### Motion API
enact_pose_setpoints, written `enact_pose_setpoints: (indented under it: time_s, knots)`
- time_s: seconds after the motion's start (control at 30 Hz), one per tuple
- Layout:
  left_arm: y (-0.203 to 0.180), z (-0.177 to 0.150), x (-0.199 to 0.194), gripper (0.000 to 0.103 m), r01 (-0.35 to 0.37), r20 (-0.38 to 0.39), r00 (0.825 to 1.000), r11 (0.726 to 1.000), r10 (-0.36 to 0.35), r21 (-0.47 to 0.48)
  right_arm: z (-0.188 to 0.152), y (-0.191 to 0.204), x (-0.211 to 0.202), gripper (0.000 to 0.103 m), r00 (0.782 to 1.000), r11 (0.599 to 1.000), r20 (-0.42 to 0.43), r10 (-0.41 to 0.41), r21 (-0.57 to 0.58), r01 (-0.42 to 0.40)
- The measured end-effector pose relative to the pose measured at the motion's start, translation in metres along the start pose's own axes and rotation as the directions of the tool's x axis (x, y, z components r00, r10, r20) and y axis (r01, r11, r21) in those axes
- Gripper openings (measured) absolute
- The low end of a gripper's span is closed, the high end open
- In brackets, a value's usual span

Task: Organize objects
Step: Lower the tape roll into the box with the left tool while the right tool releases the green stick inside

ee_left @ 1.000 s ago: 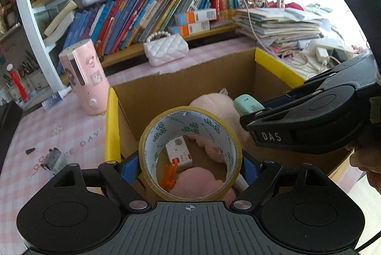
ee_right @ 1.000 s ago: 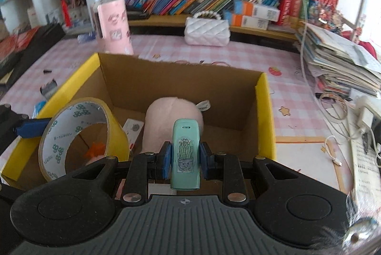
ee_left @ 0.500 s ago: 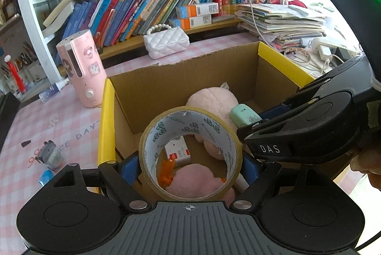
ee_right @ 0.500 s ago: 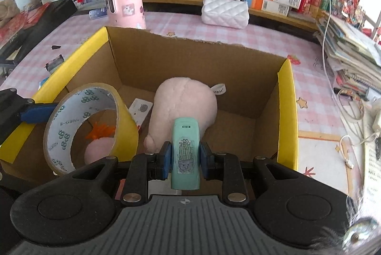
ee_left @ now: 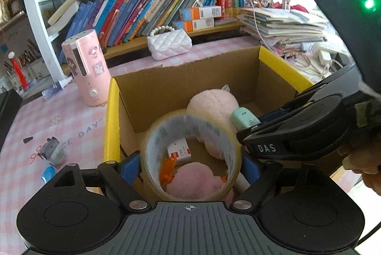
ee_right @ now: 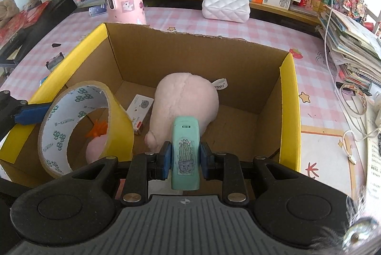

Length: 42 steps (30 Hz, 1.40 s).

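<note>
Yellow-edged tape roll (ee_left: 190, 155), clamped by the left gripper (ee_left: 190, 165), and the mint device (ee_right: 185, 155), pinched by the right gripper (ee_right: 185, 157), have both dropped lower over the cardboard box (ee_right: 181, 50); release looks imminent above the pink plush (ee_right: 188, 98).

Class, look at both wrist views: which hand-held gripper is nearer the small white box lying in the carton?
Left. The left hand-held gripper, clamping the tape roll, hangs directly above the white box; the right hand-held gripper holds off to its side.
</note>
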State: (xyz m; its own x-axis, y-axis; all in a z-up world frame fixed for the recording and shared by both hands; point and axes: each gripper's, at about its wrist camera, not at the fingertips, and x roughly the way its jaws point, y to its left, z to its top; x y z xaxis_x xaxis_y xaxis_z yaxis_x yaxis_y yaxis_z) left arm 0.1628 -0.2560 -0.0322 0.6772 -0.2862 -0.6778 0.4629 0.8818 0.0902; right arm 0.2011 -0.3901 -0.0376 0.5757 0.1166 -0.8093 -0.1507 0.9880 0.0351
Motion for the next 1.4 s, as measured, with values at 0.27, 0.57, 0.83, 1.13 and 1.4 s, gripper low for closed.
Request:
enact_pose_setpoints:
  time_s: [0.27, 0.57, 0.83, 1.13, 1.4]
  knots:
    - [0.001, -0.001, -0.016, 0.088, -0.005, 0.044, 0.999, 1.0, 0.005, 0.01, -0.001, 0.0, -0.002, 0.023, 1.0, 1.0, 0.009, -0.011, 0.01, 0.011]
    - [0.002, -0.001, -0.044, 0.089, 0.002, 0.107, 0.994, 1.0, -0.002, -0.004, -0.004, 0.001, -0.008, 0.024, 0.999, 0.999, 0.033, -0.028, 0.035, 0.027]
    - [0.012, -0.007, -0.072, 0.09, 0.014, 0.169, 0.986, 1.0, -0.01, -0.024, -0.011, 0.005, -0.039, 0.024, 0.993, 0.994, 0.105, -0.054, 0.098, 0.044]
    - [0.035, -0.03, -0.106, 0.094, 0.027, 0.202, 0.979, 0.997, -0.012, -0.071, -0.041, 0.022, -0.095, 0.028, 0.964, 0.968, 0.217, -0.151, 0.231, 0.1]
    - [0.051, -0.071, -0.122, 0.094, 0.04, 0.152, 0.988, 0.996, -0.027, -0.084, -0.086, 0.052, -0.121, 0.034, 0.946, 0.921, 0.21, -0.247, 0.353, 0.162]
